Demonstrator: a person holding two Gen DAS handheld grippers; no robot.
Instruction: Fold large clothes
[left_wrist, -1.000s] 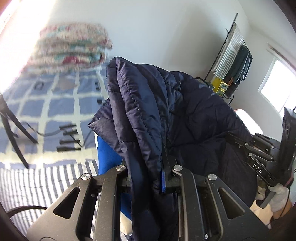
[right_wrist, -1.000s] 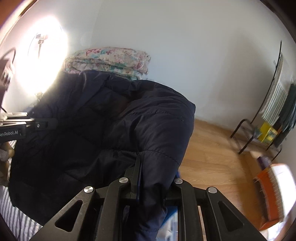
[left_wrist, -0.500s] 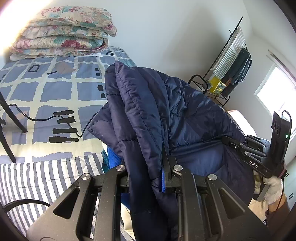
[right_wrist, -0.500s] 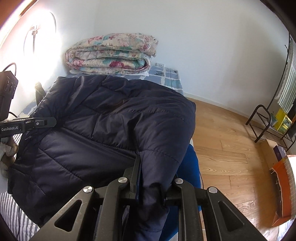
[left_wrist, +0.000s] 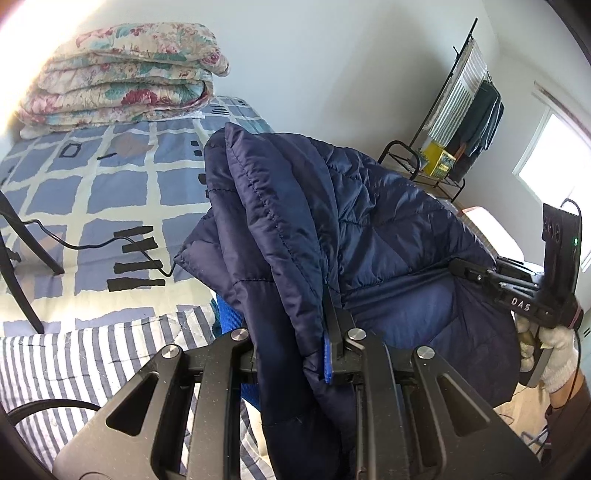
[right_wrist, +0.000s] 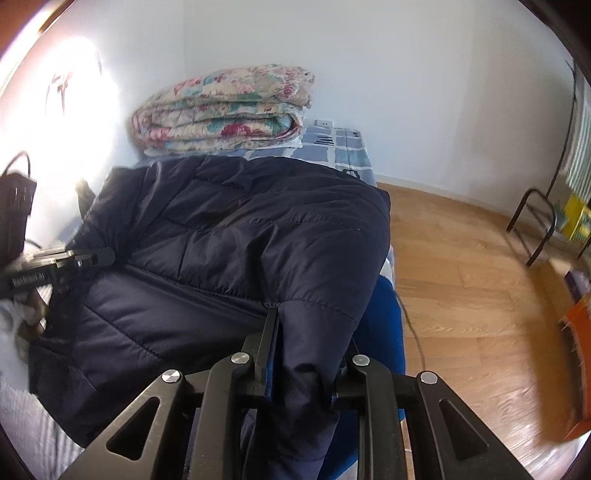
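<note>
A large navy quilted jacket hangs between my two grippers above the bed. My left gripper is shut on a thick fold of the jacket's edge. My right gripper is shut on another bunched edge of the jacket. In the left wrist view the right gripper shows at the right, held by a gloved hand. In the right wrist view the left gripper shows at the left. A blue cloth lies under the jacket.
A folded floral quilt sits at the head of the bed, also in the right wrist view. A black cable and a dark stand leg lie on the checked sheet. A clothes rack stands on the wooden floor.
Both grippers have tilted and moved down toward the bed with the jacket. The jacket has spread lower and flatter between them. Both grips are unchanged.
</note>
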